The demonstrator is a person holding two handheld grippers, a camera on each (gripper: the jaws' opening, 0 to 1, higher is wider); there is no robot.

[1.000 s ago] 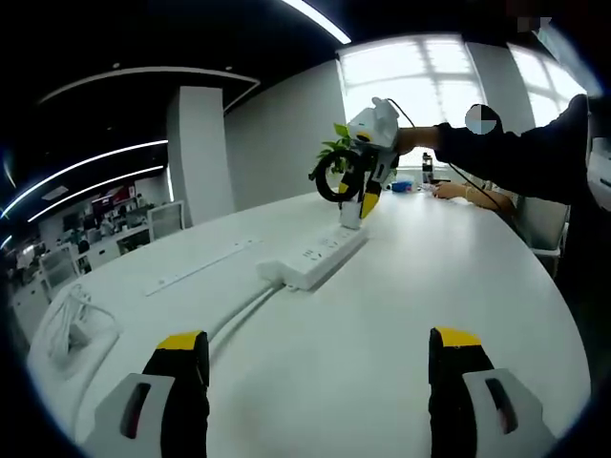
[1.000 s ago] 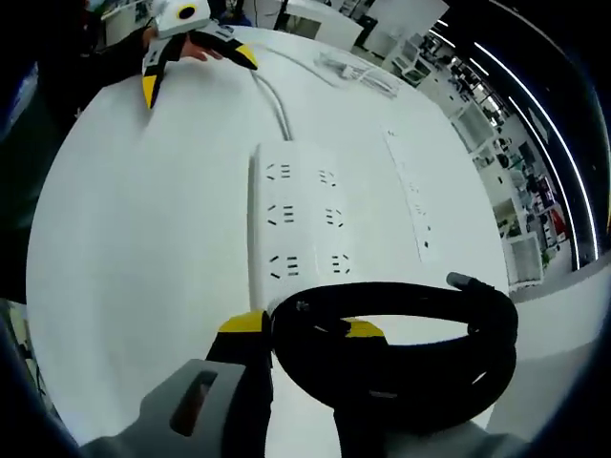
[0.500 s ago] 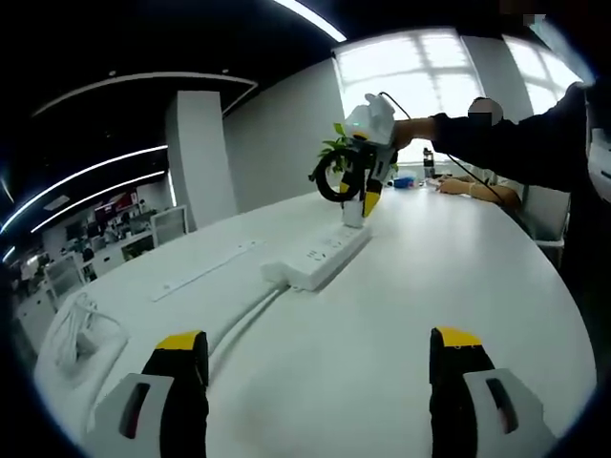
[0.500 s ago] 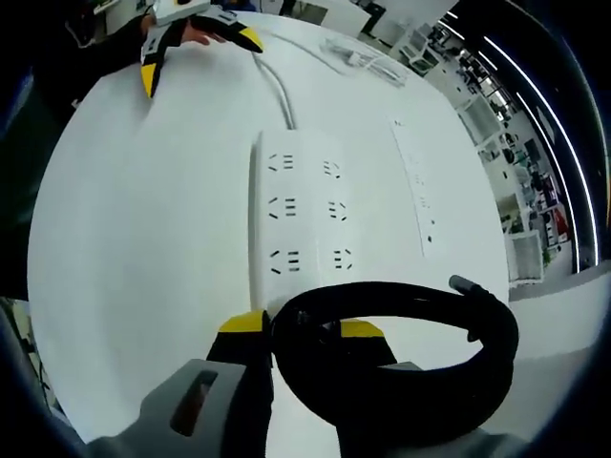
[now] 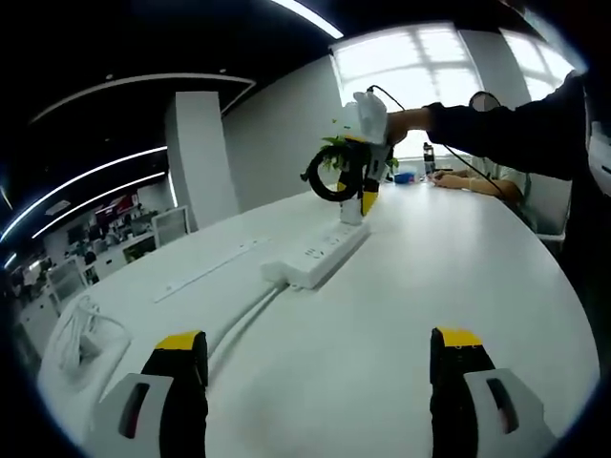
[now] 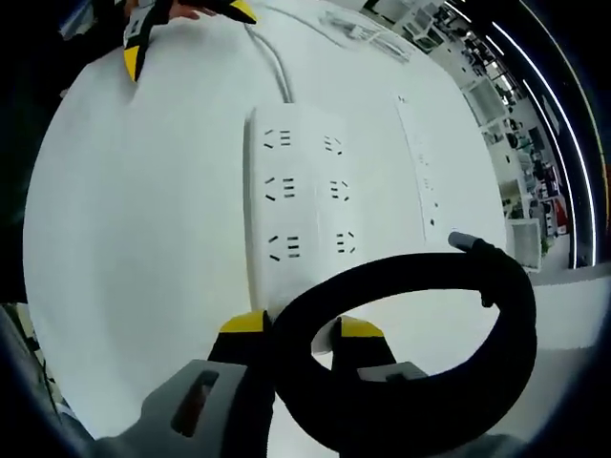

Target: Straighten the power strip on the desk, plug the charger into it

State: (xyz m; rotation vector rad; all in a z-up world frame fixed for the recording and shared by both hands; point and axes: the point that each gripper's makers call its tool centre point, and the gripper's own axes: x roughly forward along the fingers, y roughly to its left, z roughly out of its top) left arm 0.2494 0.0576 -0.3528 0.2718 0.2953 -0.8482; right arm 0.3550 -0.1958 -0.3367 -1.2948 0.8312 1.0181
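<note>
In the left gripper view, the left gripper [image 5: 320,367] sits low over the near part of the smooth, glossy white desk [image 5: 382,315], its two grey jaws with yellow and black tips spread wide apart and nothing between them. Beyond them a thick white cable [image 5: 243,320] runs along the desk to the power strip [image 5: 317,256], a long white plastic block with rounded edges lying flat near the middle of the desk, its socket face upward. Near the left edge of the desk lies a loose bundle of white cord [image 5: 74,329], and a flat white strip [image 5: 205,270] with small marks lies along the desk left of the power strip. At the far end of the power strip the right gripper [image 5: 361,181] hangs just above it, held by a hand in a dark sleeve [image 5: 506,134], carrying a coiled loop of black cable [image 5: 329,176]; a green plant shows behind it. In the right gripper view, the right gripper [image 6: 298,329] has its yellow-tipped jaws pressed in on the charger [image 6: 320,345], whose thick, matte black cable [image 6: 430,363] curls in a broad ring across the bottom of the view, ending in a small grey plug tip. Just past the jaws the power strip [image 6: 296,205] shows six socket groups in two rows, and the left gripper [image 6: 177,24] appears at the far end of the desk [image 6: 134,239].
</note>
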